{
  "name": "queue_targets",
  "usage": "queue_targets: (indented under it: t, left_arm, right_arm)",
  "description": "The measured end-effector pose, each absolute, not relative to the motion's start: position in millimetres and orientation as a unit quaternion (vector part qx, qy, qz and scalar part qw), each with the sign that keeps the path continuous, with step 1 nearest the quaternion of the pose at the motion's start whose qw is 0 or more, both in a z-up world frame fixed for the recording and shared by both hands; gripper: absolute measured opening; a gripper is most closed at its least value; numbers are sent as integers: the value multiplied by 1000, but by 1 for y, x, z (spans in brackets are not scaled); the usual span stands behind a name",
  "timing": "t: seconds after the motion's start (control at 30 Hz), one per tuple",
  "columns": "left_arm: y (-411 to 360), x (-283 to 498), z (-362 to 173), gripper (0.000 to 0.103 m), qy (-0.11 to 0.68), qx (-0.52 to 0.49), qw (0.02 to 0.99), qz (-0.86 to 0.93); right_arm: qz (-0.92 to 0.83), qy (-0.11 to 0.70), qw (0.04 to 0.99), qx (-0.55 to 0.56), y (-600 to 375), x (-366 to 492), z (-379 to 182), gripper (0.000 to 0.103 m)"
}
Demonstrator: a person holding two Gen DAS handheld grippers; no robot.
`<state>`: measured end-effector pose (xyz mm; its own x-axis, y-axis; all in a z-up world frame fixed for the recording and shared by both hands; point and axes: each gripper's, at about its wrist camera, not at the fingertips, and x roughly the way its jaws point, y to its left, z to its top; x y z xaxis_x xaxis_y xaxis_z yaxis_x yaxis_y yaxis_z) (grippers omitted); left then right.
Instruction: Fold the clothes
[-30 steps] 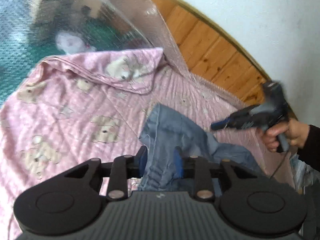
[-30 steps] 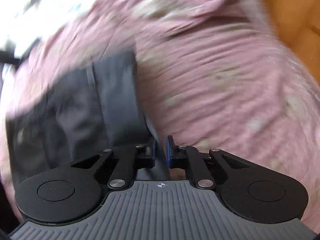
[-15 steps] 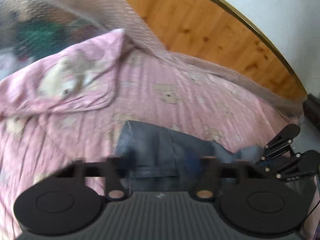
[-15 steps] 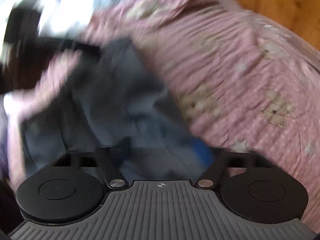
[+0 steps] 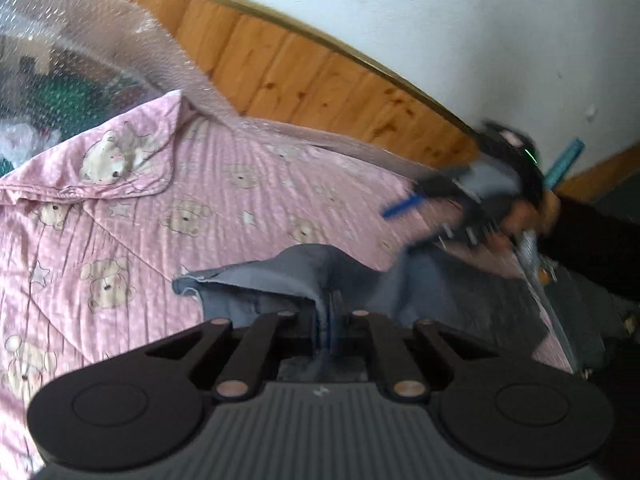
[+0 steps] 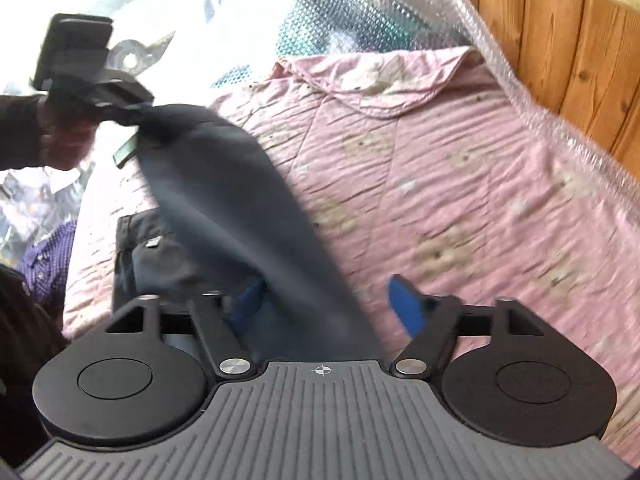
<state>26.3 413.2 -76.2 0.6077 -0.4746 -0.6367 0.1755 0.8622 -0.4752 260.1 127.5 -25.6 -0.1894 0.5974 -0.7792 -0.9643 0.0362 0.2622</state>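
Since the frame 0.5 s earlier, the jeans (image 6: 224,184) have been lifted off the quilt (image 6: 460,168) at 1 end, and the right gripper (image 6: 328,308) has been opened.

1. The quilt, pink with a bear print, is spread across the bed and fills most of both views. Its far corner (image 5: 132,156) is folded back on itself.
2. A wooden headboard (image 5: 304,68) is seen along the far side of the bed, under a white wall (image 5: 440,20).
3. A sheet of bubble wrap (image 6: 400,4) is draped at the far end of the quilt and along the headboard.
4. The jeans are stretched as a dark blue band from the left gripper (image 6: 132,110), at upper left in the right wrist view, down to the near edge of that view. The remaining denim, with a pocket visible, is left lying on the quilt at near left (image 6: 152,256).
5. In the left wrist view, the left gripper (image 5: 328,316) is seen with its fingers pressed together on a fold of the jeans (image 5: 280,276).
6. The right gripper's blue pads (image 6: 406,308) are held wide apart, with the denim band passing between them; contact with either pad cannot be determined.
7. The right gripper (image 5: 408,204) appears motion-blurred at far right in the left wrist view, held in the person's hand (image 5: 528,216).
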Motion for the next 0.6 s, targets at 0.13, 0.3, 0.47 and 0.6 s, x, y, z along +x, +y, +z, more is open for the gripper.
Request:
queue_targets:
  t: [0.13, 0.3, 0.47, 0.6]
  left_arm:
    - [402, 3, -54, 5, 402, -179, 873, -209]
    - [400, -16, -41, 5, 406, -178, 872, -209]
    - [400, -24, -40, 5, 410, -185, 871, -198]
    - [406, -22, -43, 5, 403, -201, 874, -183]
  right_arm:
    - [670, 441, 579, -147, 143, 297, -24, 79]
    - [677, 488, 524, -168, 169, 315, -49, 79]
    - [689, 548, 389, -272, 180, 287, -101, 79]
    - [719, 556, 323, -264, 187, 264, -109, 78]
